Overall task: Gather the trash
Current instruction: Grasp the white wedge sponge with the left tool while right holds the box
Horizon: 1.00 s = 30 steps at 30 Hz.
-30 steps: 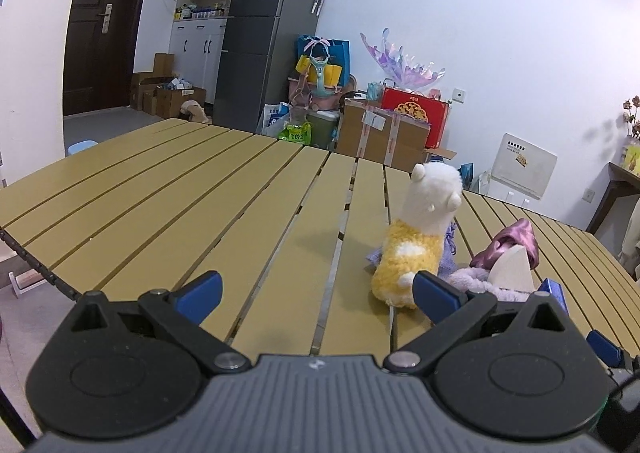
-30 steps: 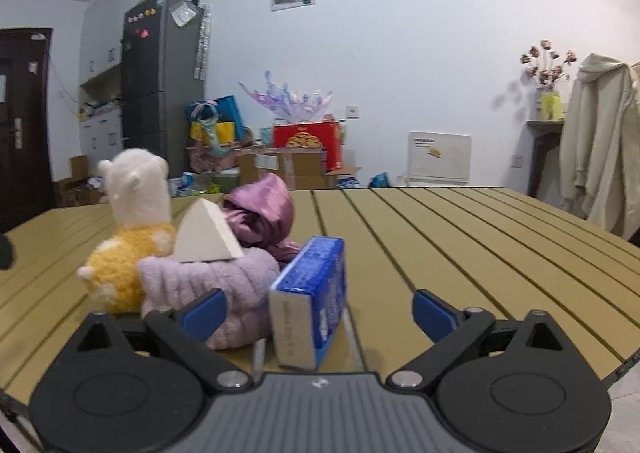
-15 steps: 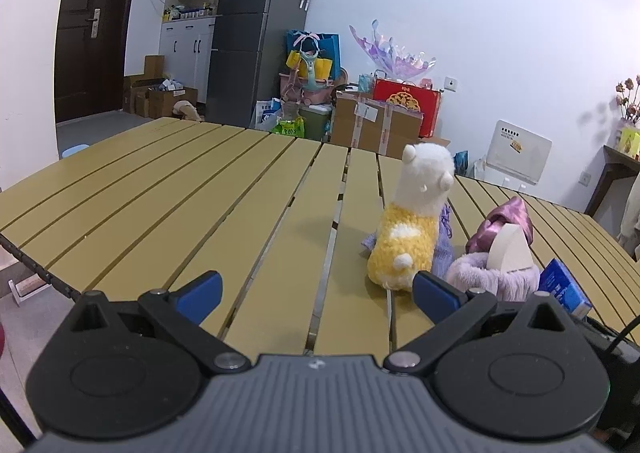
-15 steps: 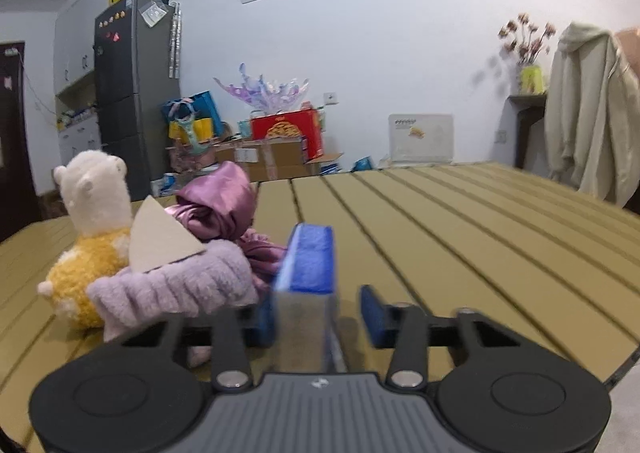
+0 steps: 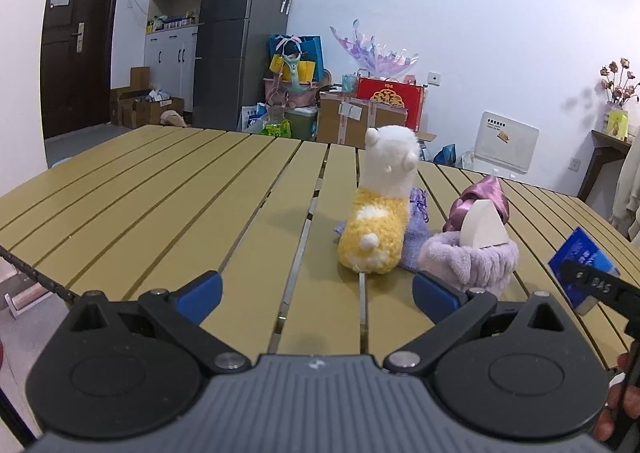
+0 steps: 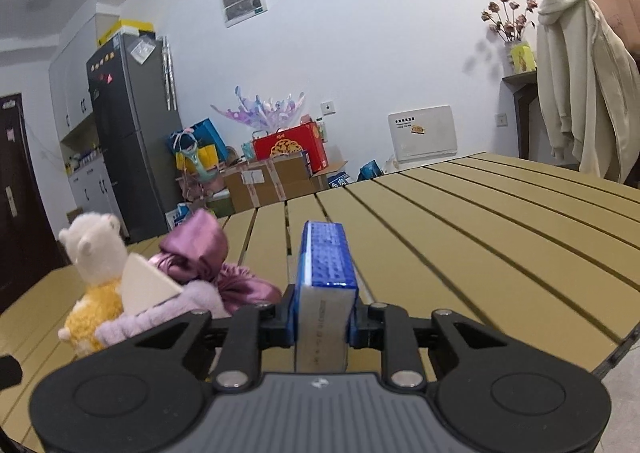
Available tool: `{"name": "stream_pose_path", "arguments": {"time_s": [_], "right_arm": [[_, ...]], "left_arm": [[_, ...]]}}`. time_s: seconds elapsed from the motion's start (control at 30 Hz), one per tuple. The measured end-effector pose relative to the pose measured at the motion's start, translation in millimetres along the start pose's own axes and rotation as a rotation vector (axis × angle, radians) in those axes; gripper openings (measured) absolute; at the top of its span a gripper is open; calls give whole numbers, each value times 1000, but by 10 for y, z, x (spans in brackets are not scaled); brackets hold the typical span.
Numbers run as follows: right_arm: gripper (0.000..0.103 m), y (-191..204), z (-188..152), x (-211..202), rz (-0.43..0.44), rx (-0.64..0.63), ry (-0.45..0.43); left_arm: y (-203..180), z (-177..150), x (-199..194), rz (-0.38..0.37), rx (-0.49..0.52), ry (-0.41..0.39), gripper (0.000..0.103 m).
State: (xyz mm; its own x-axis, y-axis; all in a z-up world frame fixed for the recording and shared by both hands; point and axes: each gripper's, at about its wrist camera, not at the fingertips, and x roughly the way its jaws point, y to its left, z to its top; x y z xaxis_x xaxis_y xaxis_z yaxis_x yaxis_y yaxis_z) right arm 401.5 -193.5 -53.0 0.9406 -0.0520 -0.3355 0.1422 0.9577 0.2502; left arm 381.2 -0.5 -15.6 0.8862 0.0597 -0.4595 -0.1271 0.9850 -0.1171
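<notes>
Lilac fuzzy pouch (image 5: 472,259) holds a cream wedge (image 5: 483,225). My right gripper (image 6: 322,323) clamps the blue packet (image 6: 326,265); left gripper (image 5: 316,289) stands apart, empty.

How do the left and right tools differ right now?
The left tool stands open with nothing between its pads; the right tool is shut on the blue packet. The left tool faces the plush alpaca and the pile beside it; the right tool points across bare slats of the table. Both share black arms with blue pads.
</notes>
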Motion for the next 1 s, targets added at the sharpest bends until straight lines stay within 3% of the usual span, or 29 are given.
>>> {"name": "stream_pose_path", "arguments": {"time_s": [0.5,0.8,1.0], "right_arm": [[22,-471,136,-115,-14,118,-36],[22,-514,134,-107,-80,73,-63],[22,-472,126,-88,-96,49,-70]], "left_arm": [[-722,222,160,-39,58,10,103],[-1047,395,374,-39,63,18,103],[-1086,448,548,-50,6,36,103]]}}
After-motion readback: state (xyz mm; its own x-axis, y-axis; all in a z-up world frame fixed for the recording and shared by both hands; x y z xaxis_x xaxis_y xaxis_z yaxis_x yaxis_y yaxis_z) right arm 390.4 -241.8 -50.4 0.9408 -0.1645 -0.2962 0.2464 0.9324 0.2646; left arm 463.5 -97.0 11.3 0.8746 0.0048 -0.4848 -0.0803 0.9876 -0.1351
